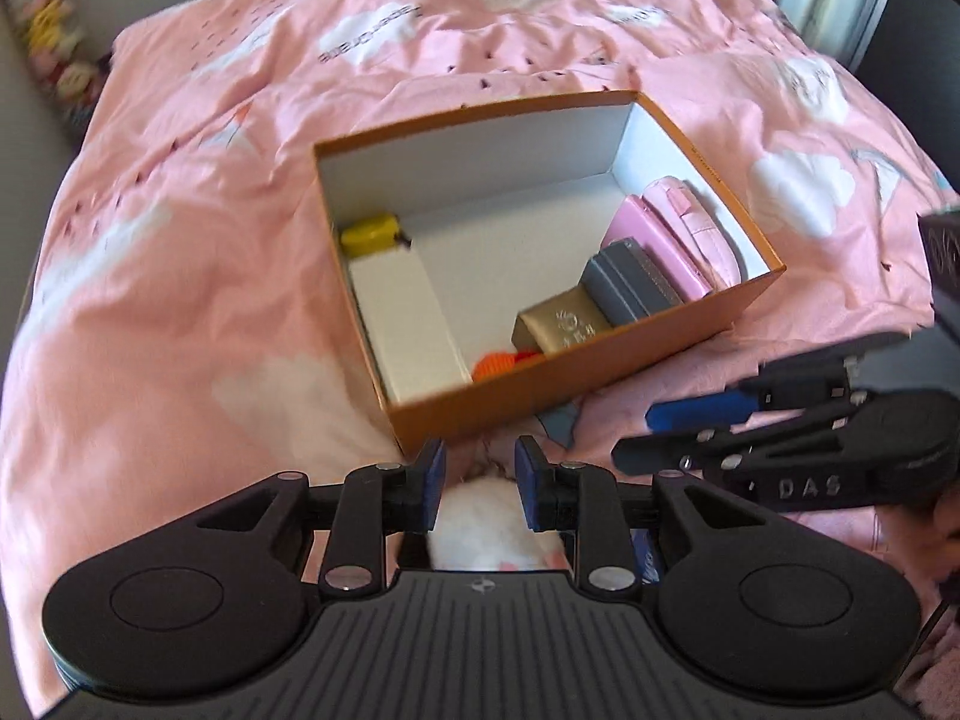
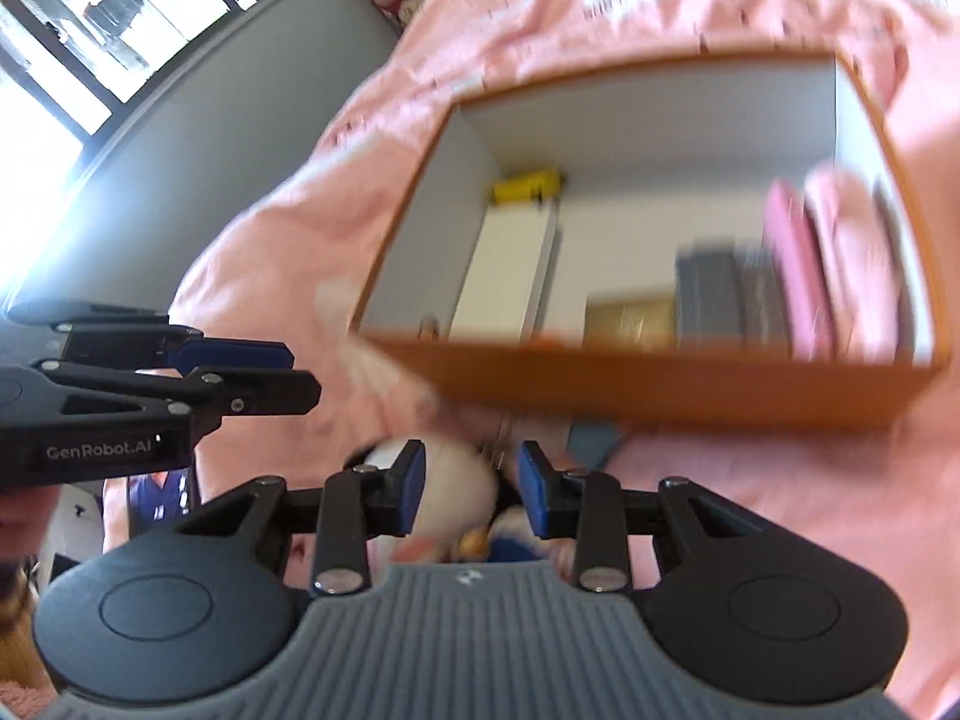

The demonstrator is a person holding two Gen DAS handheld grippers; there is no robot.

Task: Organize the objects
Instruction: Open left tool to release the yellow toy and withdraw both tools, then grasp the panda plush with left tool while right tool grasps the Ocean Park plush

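Note:
An orange cardboard box with a white inside lies open on the pink bedspread; it also shows, blurred, in the right wrist view. Inside are a yellow item, a white box, a gold box, a grey box, pink cases and an orange item. My left gripper is open just before the box's near corner, above a white plush thing. My right gripper is open over the same white plush; it also shows at the right of the left wrist view.
The pink bedspread with white clouds covers the whole bed. A grey wall and a bright window lie to the left. A dark box edge shows at the far right. A row of coloured plush toys lines the wall.

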